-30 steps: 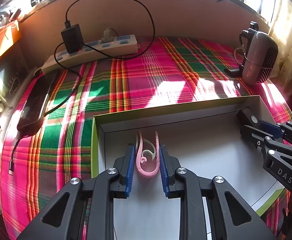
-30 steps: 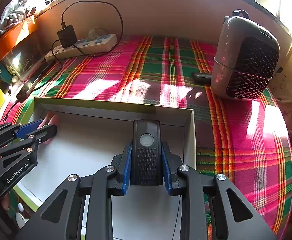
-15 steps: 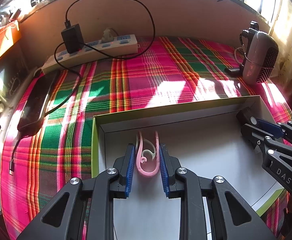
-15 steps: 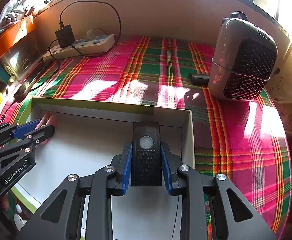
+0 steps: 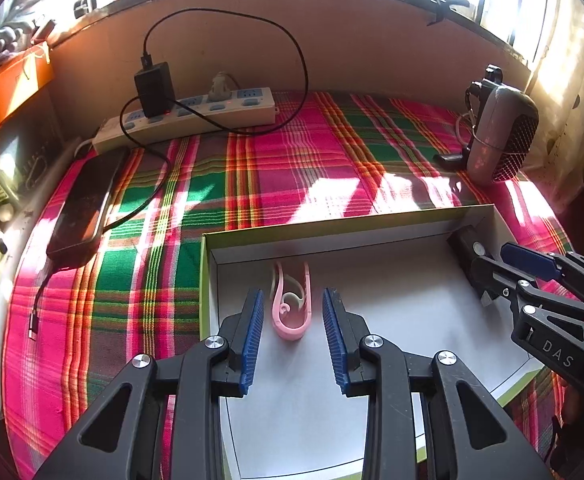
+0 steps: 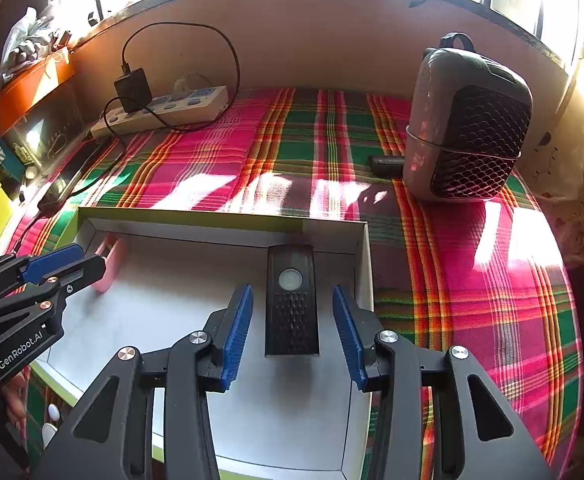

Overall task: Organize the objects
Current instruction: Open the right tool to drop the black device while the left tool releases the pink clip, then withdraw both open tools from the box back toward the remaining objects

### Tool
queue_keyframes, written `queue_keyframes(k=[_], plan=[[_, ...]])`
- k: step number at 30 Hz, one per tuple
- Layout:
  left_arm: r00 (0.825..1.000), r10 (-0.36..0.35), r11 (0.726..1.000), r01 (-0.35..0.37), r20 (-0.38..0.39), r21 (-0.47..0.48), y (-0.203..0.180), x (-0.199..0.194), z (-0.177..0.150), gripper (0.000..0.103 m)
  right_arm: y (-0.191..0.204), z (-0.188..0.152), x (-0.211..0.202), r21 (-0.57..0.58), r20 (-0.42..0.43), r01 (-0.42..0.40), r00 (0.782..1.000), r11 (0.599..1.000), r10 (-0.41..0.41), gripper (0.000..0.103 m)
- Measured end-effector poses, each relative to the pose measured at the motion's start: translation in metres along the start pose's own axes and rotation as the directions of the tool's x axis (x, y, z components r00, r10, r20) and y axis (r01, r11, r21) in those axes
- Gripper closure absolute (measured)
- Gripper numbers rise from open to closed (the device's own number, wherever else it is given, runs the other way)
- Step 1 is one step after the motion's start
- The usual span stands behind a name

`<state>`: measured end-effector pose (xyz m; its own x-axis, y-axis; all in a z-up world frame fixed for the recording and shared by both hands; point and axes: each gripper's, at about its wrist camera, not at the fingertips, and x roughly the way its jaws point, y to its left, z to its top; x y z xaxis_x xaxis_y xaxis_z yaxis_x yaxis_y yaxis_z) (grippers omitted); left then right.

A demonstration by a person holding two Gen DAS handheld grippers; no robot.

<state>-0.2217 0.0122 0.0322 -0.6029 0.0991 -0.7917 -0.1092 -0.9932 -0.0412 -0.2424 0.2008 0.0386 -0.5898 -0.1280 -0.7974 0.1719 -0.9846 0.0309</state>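
Observation:
A shallow white box with a green rim (image 5: 332, 228) (image 6: 196, 214) lies on the plaid cloth. A pink clip (image 5: 291, 304) lies flat in its far left corner; it also shows in the right wrist view (image 6: 110, 266). My left gripper (image 5: 292, 316) is open, its blue pads apart on either side of the clip. A black device with a round button (image 6: 291, 300) lies in the box's far right corner, also in the left wrist view (image 5: 468, 250). My right gripper (image 6: 292, 316) is open around it, not touching.
A white power strip (image 5: 188, 120) with a black charger and looping cable stands at the back. A black phone (image 5: 86, 204) lies at the left. A grey mesh-fronted heater (image 6: 468, 124) stands at the back right with a small black stick (image 6: 386, 165) beside it.
Both grippers have opened. The left let go of the pink clip and the right let go of the black device; both objects now lie in the box.

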Motion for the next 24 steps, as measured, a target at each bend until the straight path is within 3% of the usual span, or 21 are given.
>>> queue_keyframes(k=[13,24], plan=[[0.998,-0.015,1.0,0.015,0.066,0.001,0.002,-0.051,-0.022,0.074,0.003,-0.023,-0.041,0.009,0.044,-0.002,0.999,1.0,0.001,0.06],[0.996,-0.033,0.999,0.033,0.083,-0.01,0.004,-0.08,-0.062,0.074,0.011,-0.065,-0.076,0.011,0.064,-0.018,0.998,1.0,0.017,0.06]])
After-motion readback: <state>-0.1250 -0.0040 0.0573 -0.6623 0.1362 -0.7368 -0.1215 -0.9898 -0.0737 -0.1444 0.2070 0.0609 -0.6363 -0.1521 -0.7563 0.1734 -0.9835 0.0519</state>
